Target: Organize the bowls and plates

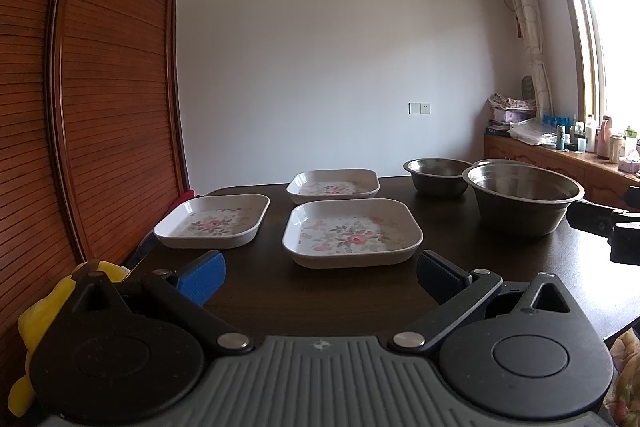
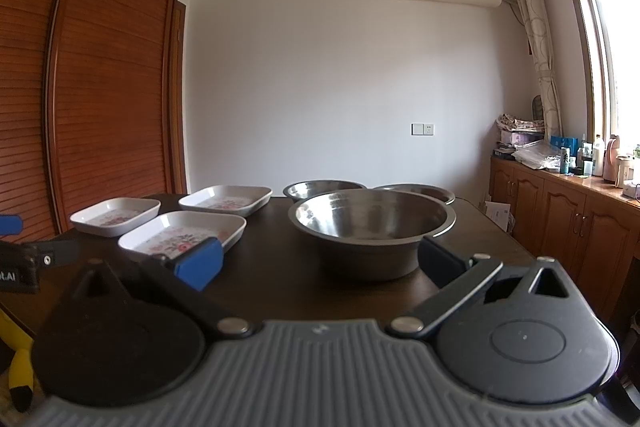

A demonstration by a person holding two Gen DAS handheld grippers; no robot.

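Three white square plates with pink flower prints lie on the dark table (image 1: 360, 291): a near plate (image 1: 352, 233), a left plate (image 1: 212, 221) and a far plate (image 1: 334, 183). To their right stand a large steel bowl (image 1: 524, 199), a smaller steel bowl (image 1: 436, 175) and a third bowl's rim (image 1: 496, 161) behind. My left gripper (image 1: 320, 275) is open just short of the near plate, holding nothing. My right gripper (image 2: 322, 263) is open in front of the large steel bowl (image 2: 372, 227), with the near plate (image 2: 182, 233) off to its left.
A slatted wooden wardrobe (image 1: 100, 107) runs along the table's left side. A yellow soft object (image 1: 36, 319) sits at the lower left. Low wooden cabinets (image 2: 568, 223) with bottles stand under the window at the right. The right gripper's body (image 1: 616, 231) shows at the right edge.
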